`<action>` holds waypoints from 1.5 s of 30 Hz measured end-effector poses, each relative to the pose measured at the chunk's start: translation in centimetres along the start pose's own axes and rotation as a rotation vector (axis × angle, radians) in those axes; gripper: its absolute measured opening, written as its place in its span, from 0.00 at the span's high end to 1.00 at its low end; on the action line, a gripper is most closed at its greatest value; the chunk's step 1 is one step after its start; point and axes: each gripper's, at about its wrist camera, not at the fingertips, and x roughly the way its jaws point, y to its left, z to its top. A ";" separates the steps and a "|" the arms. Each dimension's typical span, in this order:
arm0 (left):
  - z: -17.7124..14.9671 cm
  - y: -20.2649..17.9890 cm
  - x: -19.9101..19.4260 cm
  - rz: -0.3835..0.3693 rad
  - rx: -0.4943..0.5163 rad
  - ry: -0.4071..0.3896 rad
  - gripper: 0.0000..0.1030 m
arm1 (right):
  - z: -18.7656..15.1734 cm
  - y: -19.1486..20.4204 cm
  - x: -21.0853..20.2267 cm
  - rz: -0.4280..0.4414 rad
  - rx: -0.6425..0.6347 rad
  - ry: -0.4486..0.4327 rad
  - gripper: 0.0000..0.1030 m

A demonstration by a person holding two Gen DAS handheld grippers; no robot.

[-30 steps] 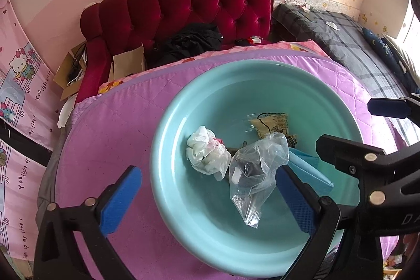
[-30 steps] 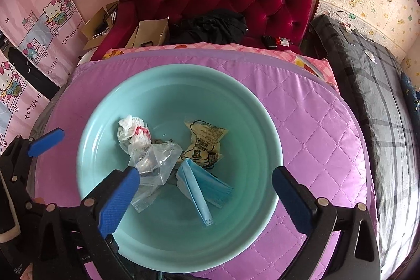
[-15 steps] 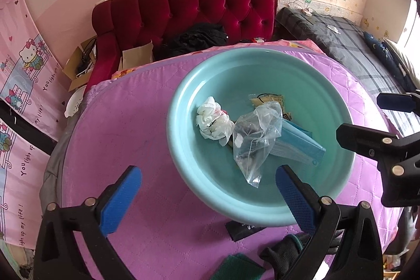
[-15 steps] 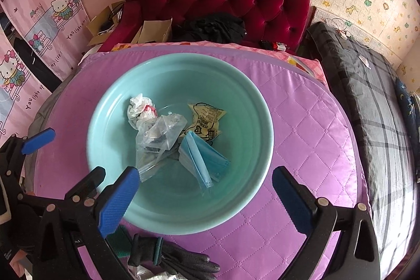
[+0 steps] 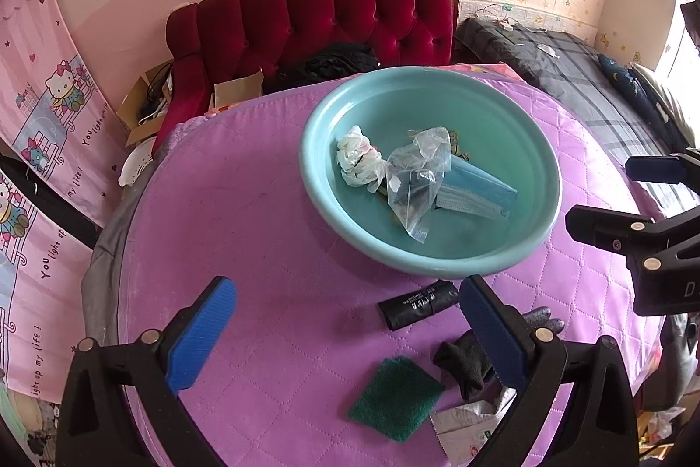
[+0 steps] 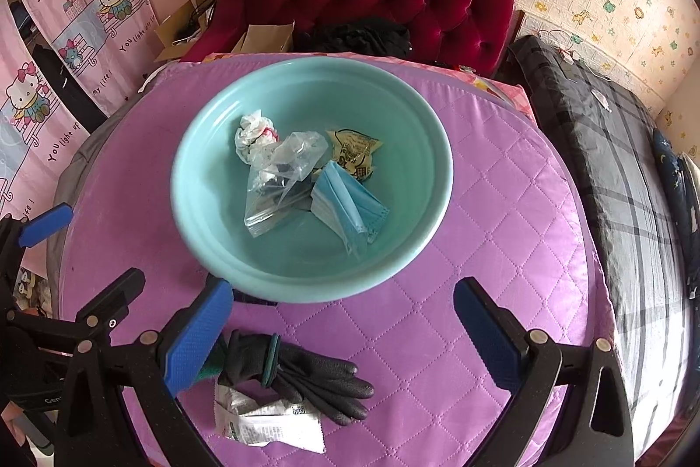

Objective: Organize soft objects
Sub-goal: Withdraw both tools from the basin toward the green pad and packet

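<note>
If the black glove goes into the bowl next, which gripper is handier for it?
Probably the right hand-held gripper: open, with the black glove lying between its fingers. For the left hand-held gripper, the glove sits behind one finger.

surface: purple quilted table cover [image 5: 262,213] | on it: teal basin [image 5: 542,160], black roll [image 5: 415,305], black gloves [image 6: 306,375], green scouring pad [image 5: 393,397], crumpled wrapper [image 6: 267,423]

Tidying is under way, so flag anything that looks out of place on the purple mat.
Four items lie loose outside the basin, between it and the near edge: black gloves, a green scouring pad, a crumpled silver wrapper and a black roll. Nothing looks spilled or damaged.
</note>
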 end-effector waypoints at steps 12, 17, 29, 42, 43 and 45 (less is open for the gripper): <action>-4.8 0.2 -1.9 0.009 -0.001 -0.005 0.00 | -4.7 1.0 -1.3 -0.009 0.008 0.001 0.00; -6.9 0.4 -2.4 -0.006 -0.019 -0.002 0.00 | -6.7 1.5 -1.4 -0.004 0.018 0.012 0.00; -11.5 0.4 -3.0 -0.022 -0.017 0.001 0.00 | -10.9 2.4 -1.7 -0.040 0.025 0.003 0.00; -14.7 0.0 -2.3 -0.051 -0.018 0.029 0.00 | -13.5 3.6 0.3 -0.021 0.021 0.064 0.00; -14.8 0.0 -2.3 -0.051 -0.016 0.030 0.00 | -13.5 3.6 0.5 -0.017 0.022 0.068 0.00; -15.0 0.1 -2.2 -0.053 -0.019 0.033 0.00 | -13.6 3.8 0.9 -0.011 0.021 0.078 0.00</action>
